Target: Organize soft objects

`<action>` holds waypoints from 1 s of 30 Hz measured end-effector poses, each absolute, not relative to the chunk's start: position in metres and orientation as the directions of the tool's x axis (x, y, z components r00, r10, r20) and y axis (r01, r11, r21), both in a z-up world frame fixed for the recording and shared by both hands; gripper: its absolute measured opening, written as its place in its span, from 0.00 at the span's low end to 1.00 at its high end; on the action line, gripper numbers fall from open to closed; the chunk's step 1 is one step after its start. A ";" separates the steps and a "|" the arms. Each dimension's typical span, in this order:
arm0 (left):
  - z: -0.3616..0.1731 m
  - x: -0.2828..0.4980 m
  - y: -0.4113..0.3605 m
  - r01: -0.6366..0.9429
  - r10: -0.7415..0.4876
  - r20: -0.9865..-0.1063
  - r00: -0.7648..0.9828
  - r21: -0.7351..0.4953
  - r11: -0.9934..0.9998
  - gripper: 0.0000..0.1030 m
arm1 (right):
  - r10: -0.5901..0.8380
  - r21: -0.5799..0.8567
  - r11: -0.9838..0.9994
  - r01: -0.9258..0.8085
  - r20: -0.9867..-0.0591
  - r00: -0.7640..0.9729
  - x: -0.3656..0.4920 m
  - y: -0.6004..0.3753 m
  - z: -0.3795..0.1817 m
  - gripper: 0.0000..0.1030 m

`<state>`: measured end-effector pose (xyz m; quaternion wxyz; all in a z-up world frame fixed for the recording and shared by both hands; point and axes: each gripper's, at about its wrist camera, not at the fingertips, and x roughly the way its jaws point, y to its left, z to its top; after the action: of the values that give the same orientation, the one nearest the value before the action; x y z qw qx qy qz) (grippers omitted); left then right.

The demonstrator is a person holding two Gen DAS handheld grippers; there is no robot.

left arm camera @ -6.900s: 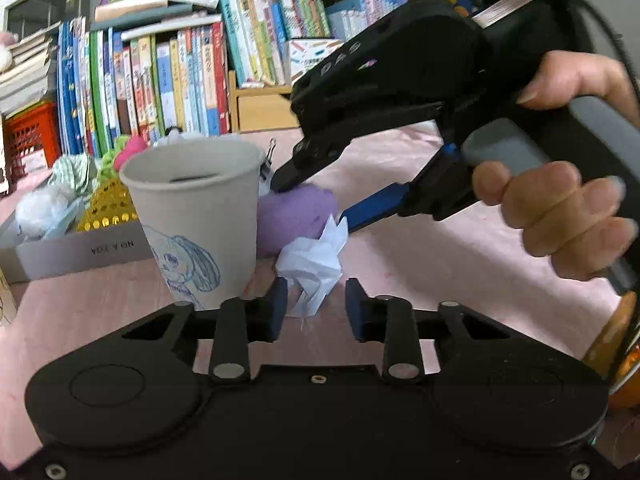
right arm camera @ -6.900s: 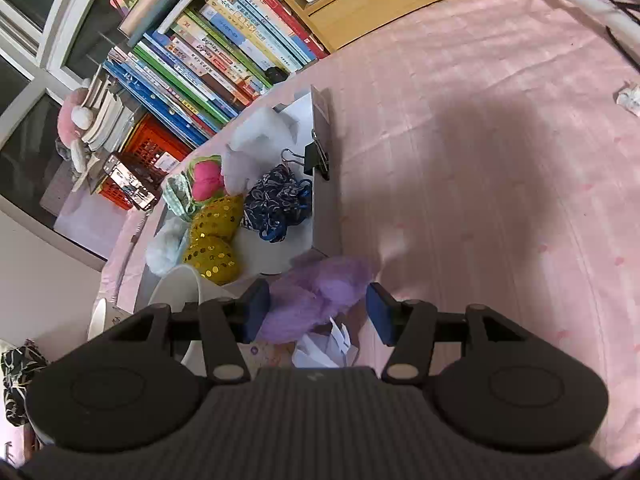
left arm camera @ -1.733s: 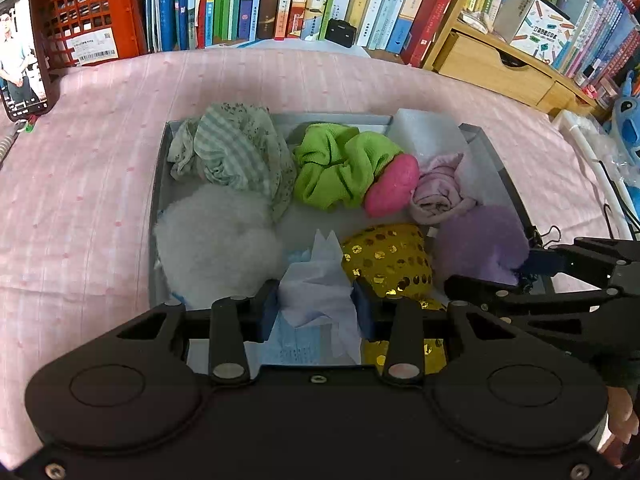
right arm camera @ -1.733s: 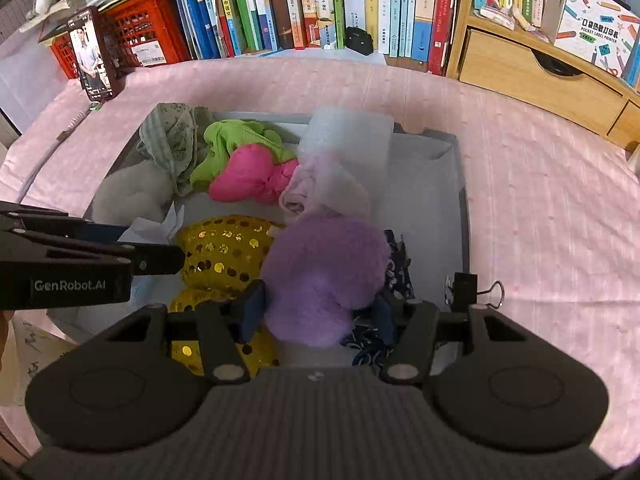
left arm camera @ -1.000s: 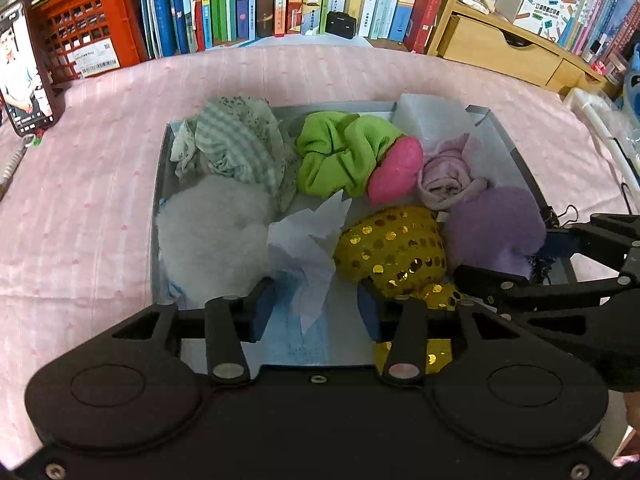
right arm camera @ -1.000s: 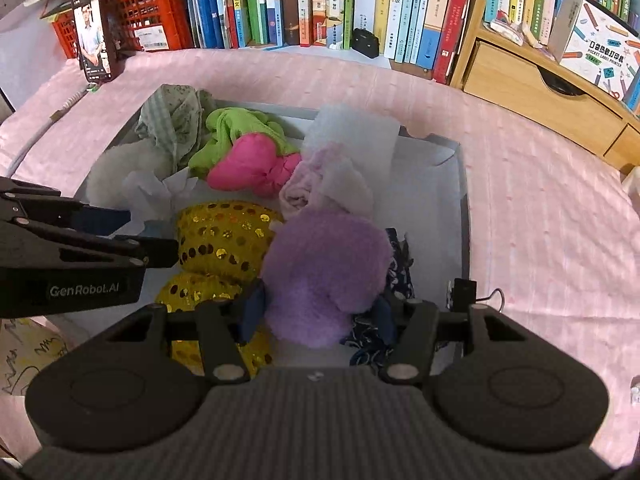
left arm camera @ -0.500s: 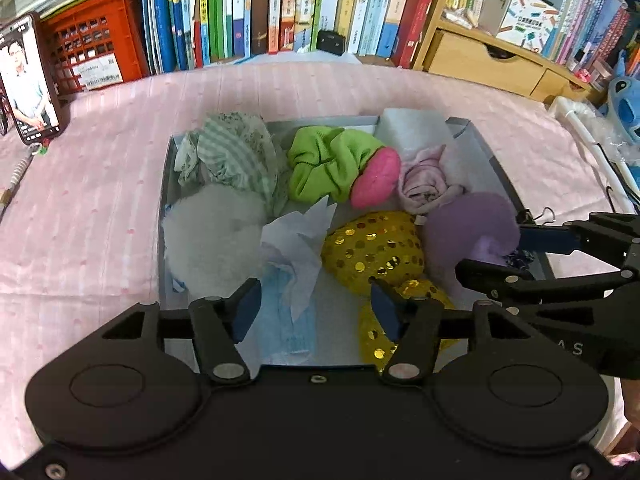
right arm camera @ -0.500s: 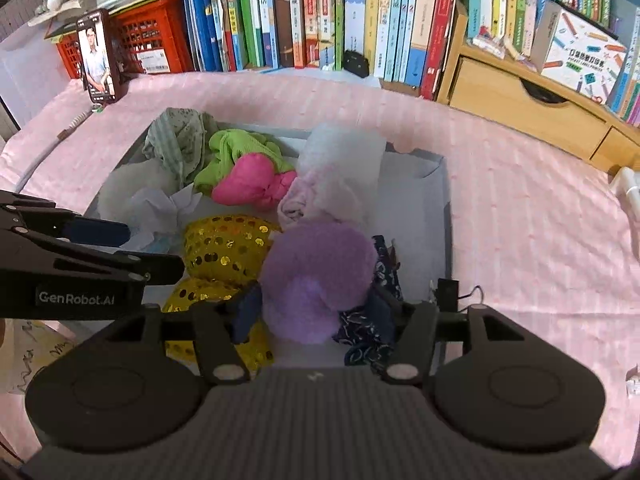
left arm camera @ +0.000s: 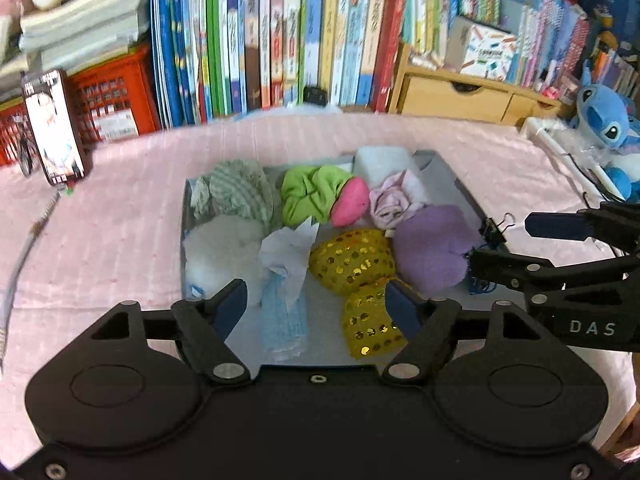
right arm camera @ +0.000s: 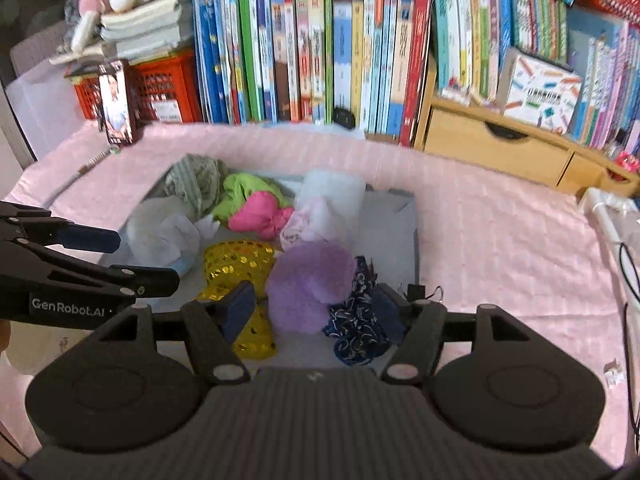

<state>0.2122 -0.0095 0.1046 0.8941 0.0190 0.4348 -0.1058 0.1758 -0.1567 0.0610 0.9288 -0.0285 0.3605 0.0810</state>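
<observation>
A grey tray [left arm camera: 460,182] [right arm camera: 406,216] on the pink cloth holds soft things. White crumpled tissue [left arm camera: 288,250] [right arm camera: 176,236] lies on a blue mask [left arm camera: 285,320]. A purple pompom [left arm camera: 434,248] [right arm camera: 310,284] rests beside gold sequin scrunchies [left arm camera: 352,260] [right arm camera: 236,264]. My left gripper [left arm camera: 316,308] hangs above the tray's near edge, its jaws opening, nothing pressed between them. My right gripper [right arm camera: 314,312] hovers over the pompom and a navy scrunchie [right arm camera: 358,320], jaws opening, pads apart from both.
Also in the tray: green scrunchie [left arm camera: 310,194], pink scrunchie [left arm camera: 352,204], pale pink cloth [left arm camera: 390,204], checked cloth [left arm camera: 236,192], white fluff [left arm camera: 222,248]. A binder clip [left arm camera: 494,230] sits at the tray's right edge. Books [left arm camera: 280,36], a phone [left arm camera: 54,126] and wooden drawers [left arm camera: 452,94] stand behind.
Both grippers let go, opened wider and drew back and upward. The tissue and the purple pompom stay lying in the tray.
</observation>
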 end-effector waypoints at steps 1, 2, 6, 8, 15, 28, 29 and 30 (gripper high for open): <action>0.107 0.208 -0.010 0.209 -0.169 -0.771 0.614 -0.048 0.977 0.76 | 0.133 0.005 0.985 -0.172 -0.661 0.738 0.171 -0.157 0.063 0.77; 0.109 0.204 -0.011 0.212 -0.168 -0.762 0.625 -0.040 0.976 0.76 | 0.135 0.006 0.985 -0.173 -0.652 0.747 0.167 -0.157 0.065 0.78; 0.117 0.189 -0.014 0.229 -0.176 -0.723 0.668 -0.026 0.973 0.80 | 0.143 0.012 0.985 -0.171 -0.610 0.780 0.150 -0.160 0.070 0.83; 0.119 0.181 -0.016 0.239 -0.183 -0.701 0.689 -0.018 0.971 0.81 | 0.140 0.011 0.986 -0.166 -0.590 0.795 0.142 -0.162 0.071 0.85; 0.116 0.159 -0.022 0.255 -0.192 -0.649 0.736 0.004 0.967 0.83 | 0.114 -0.011 0.990 -0.141 -0.524 0.844 0.118 -0.164 0.071 0.95; 0.111 0.130 -0.017 0.263 -0.211 -0.573 0.792 0.008 0.965 0.91 | 0.080 -0.018 0.995 -0.096 -0.413 0.907 0.089 -0.168 0.071 1.00; 0.110 0.129 -0.017 0.261 -0.211 -0.570 0.794 0.007 0.965 0.91 | 0.079 -0.012 0.996 -0.092 -0.406 0.910 0.088 -0.168 0.071 1.00; 0.110 0.128 -0.016 0.259 -0.212 -0.568 0.795 0.003 0.966 0.91 | 0.079 -0.007 0.996 -0.089 -0.402 0.912 0.086 -0.169 0.070 1.00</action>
<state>0.1276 -0.0157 0.1098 0.9466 0.0402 0.2948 -0.1244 0.0863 -0.1694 0.0703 0.9777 -0.0127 0.2050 0.0429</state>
